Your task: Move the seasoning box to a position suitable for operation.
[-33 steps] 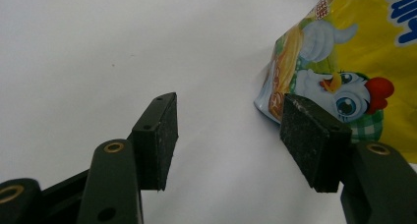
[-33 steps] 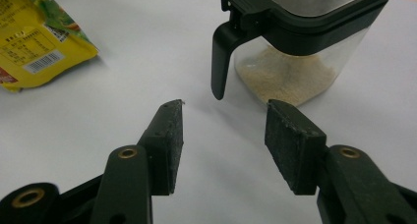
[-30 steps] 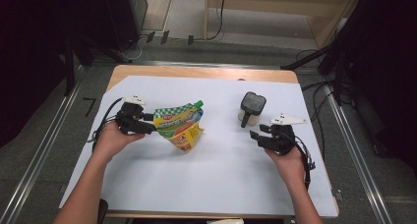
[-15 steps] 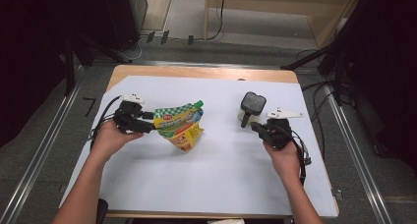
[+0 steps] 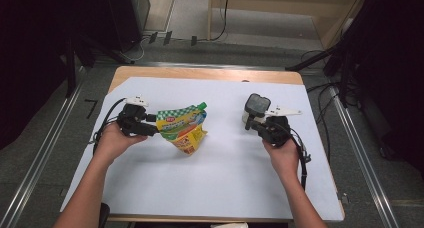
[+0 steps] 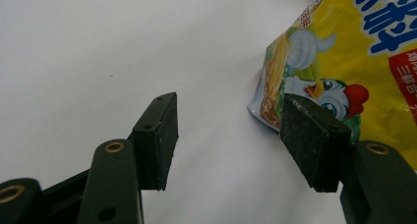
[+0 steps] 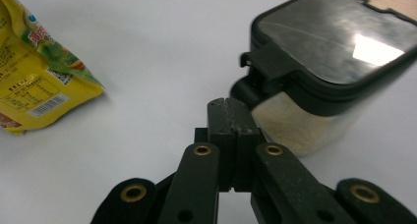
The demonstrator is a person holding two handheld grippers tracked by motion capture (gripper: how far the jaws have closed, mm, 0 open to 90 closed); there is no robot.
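A yellow and green spouted pouch lies left of the middle of the white sheet. My left gripper sits at its left edge, open. In the left gripper view the gripper has bare sheet between its pads, and the right pad is just in front of the pouch's corner. A clear container with a black lid holding pale powder stands at the right. My right gripper is shut and empty; its tips are against the container by the lid's latch.
The white sheet covers a wooden table whose far edge shows bare. Cables trail from both grippers. Metal rails run along the floor on both sides, and dark equipment stands beyond the far edge.
My right gripper has moved forward and left until its tips reach the container. The left gripper and the pouch have stayed where they were.
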